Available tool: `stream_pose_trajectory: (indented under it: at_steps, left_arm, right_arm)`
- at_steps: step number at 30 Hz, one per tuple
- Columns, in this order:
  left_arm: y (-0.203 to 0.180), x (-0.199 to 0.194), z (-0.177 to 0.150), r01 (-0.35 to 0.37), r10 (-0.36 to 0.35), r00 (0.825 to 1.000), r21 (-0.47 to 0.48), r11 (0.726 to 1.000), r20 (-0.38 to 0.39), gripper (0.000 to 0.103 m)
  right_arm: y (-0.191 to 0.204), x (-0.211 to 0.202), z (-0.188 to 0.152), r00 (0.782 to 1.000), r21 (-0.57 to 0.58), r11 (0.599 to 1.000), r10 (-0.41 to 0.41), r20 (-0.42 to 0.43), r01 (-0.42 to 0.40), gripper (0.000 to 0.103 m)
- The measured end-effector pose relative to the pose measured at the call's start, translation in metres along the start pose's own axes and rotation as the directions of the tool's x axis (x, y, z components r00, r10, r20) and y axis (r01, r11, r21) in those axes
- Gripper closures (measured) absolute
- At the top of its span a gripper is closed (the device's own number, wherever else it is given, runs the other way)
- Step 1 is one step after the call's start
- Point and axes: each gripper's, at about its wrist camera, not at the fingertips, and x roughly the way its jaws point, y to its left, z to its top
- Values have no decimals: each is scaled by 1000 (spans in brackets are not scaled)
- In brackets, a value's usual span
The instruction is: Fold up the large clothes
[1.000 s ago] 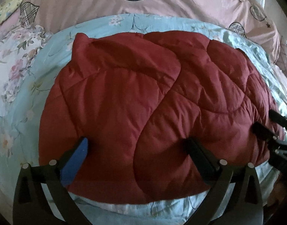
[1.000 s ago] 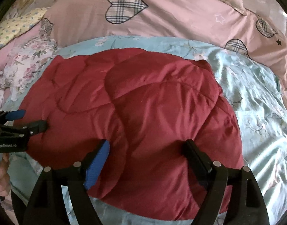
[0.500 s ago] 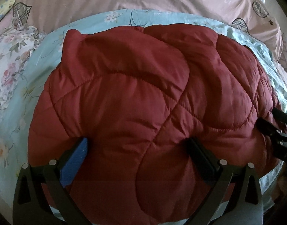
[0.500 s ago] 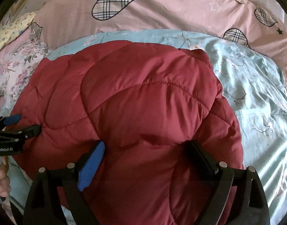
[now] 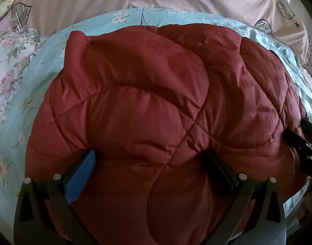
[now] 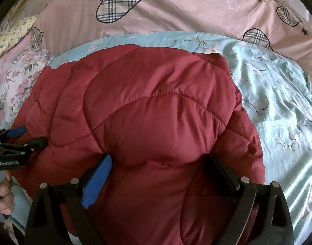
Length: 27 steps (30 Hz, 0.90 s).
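A bed carries everything, spread with a pale blue floral sheet (image 6: 278, 94) that shows bare on the right and in a thin strip along the far side. Directly on the sheet lies a dark red quilted garment (image 6: 156, 110), puffy and bunched into a mound that fills the near and middle part. Along the far edge sits pink bedding with plaid hearts (image 6: 176, 12), and at the far left lies a white floral cloth with a ruffled edge (image 5: 11, 65).

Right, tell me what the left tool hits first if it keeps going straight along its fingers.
The red quilted jacket. The left tool stands wide open with the padded fabric bulging between its fingers, apparently already touching it; the bed lies beneath.
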Motion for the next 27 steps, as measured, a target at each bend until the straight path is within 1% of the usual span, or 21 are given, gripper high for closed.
stream_pose_trajectory:
  at_steps: [3, 4, 7, 8, 11, 14, 18, 20, 23, 24, 27]
  left_arm:
    - [1, 1, 0, 1, -1, 1000, 1, 1000, -1, 0]
    - [1, 1, 0, 1, -1, 1000, 0, 1000, -1, 0]
    - [1, 1, 0, 1, -1, 1000, -1, 1000, 0, 0]
    - [1, 1, 0, 1, -1, 1000, 0, 1000, 0, 0]
    - [2, 1, 0, 1, -1, 1000, 0, 1000, -1, 0]
    - [2, 1, 0, 2, -2, 1000, 1, 1000, -2, 0]
    - [8, -15, -1, 11, -11, 1000, -19, 1000, 13, 0]
    - [15, -27, -5, 14, -12, 999, -36, 999, 43, 0]
    - [29, -35, -8, -28, 33, 996, -60, 998, 82, 0]
    - [32, -32, -7, -33, 38, 996, -64, 997, 76, 0]
    - [41, -6, -5, -1, 3, 1000, -82, 997, 25, 0]
  right_arm:
    - [-2, -16, 3, 999, 19, 1000, 8, 31, -9, 15]
    - [-2, -23, 4, 998, 25, 999, 22, 54, -24, 17]
    - [4, -38, 8, 994, 7, 999, 42, 100, -42, 17]
    - [7, -39, 10, 994, -5, 999, 48, 102, -48, 17]
    - [15, -27, 13, 996, -40, 998, 52, 66, -50, 17]
    - [16, -2, 9, 1000, -59, 998, 13, 5, -13, 15]
    - [10, 9, 7, 1000, -56, 998, 0, 2, 0, 15]
    - [10, 8, 7, 1000, -54, 999, 0, 3, 0, 14]
    - [9, 10, 5, 1000, -49, 999, 4, 8, -3, 13]
    - [10, 10, 4, 1000, -46, 999, 5, 10, -5, 13]
    - [9, 9, 5, 1000, -41, 999, 5, 14, -4, 13]
